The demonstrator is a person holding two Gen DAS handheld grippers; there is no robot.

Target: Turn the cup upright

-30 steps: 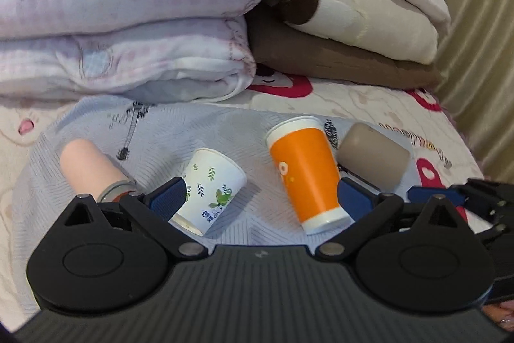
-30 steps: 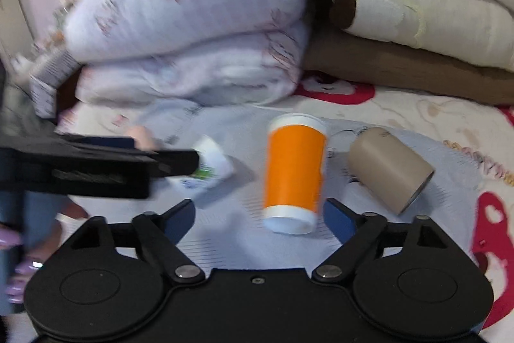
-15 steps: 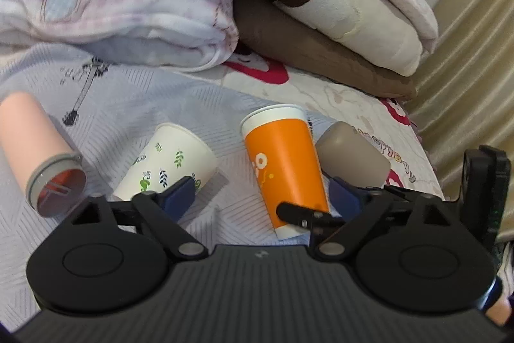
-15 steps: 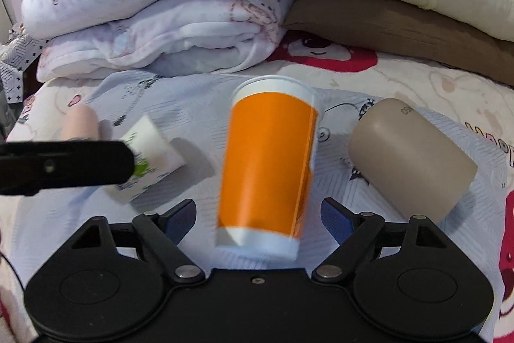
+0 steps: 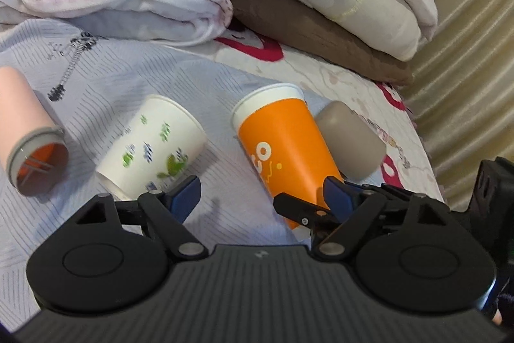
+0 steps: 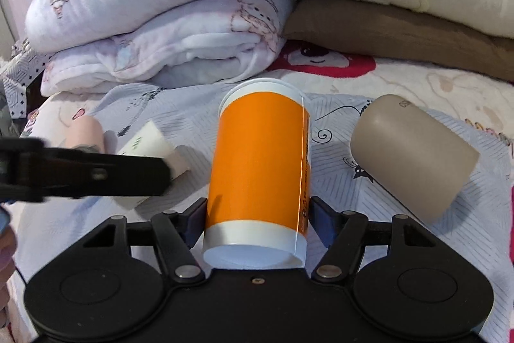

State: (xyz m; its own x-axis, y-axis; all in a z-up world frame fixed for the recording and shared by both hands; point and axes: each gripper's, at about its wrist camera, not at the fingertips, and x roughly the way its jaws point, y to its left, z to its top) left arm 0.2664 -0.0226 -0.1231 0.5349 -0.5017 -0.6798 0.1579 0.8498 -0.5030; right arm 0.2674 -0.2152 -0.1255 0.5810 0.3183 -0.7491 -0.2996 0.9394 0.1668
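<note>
Orange cup (image 6: 260, 172) now betw right tongs (image 6: 257, 219) pads, closer than before

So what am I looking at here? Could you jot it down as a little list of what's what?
setting: bed sheet with folded blankets stacked behind
orange cup: lying on its side, between the right gripper's fingers
right gripper: fingers on both sides of the orange cup near one end; contact looks close, firm grip unclear
left gripper: open, holding nothing
leaf-print cup: on its side, left of the orange cup
pink cup: on its side, far left
tan cup: on its side, right of the orange cup
</note>
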